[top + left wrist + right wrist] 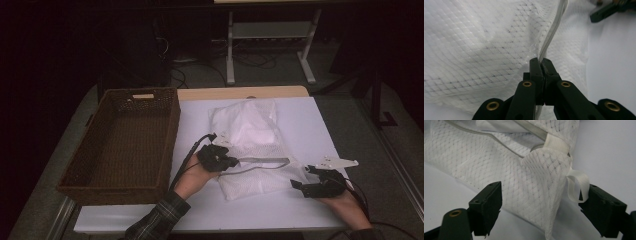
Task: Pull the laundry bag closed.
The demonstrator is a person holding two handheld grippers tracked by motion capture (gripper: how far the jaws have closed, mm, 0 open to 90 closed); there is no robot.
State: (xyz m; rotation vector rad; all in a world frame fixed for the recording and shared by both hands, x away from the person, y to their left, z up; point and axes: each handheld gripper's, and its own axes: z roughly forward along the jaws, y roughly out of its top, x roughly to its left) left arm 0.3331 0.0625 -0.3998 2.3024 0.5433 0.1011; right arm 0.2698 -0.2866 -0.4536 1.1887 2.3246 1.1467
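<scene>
Unzipping mesh bag (248,150): left gripper (541,64) clenched on zipper (550,37); right gripper (540,202) released, straddling bag corner w/ loop (578,185). Next, prob: clamp corner, pull zipper along.

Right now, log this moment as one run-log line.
left gripper: shut on zipper of white mesh laundry bag | right gripper: open, around bag corner, beside white ribbon loop | brown wicker basket: left of bag

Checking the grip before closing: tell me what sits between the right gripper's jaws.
In the right gripper view, a corner of the mesh bag lies between the open right gripper, its white loop by one jaw.
</scene>
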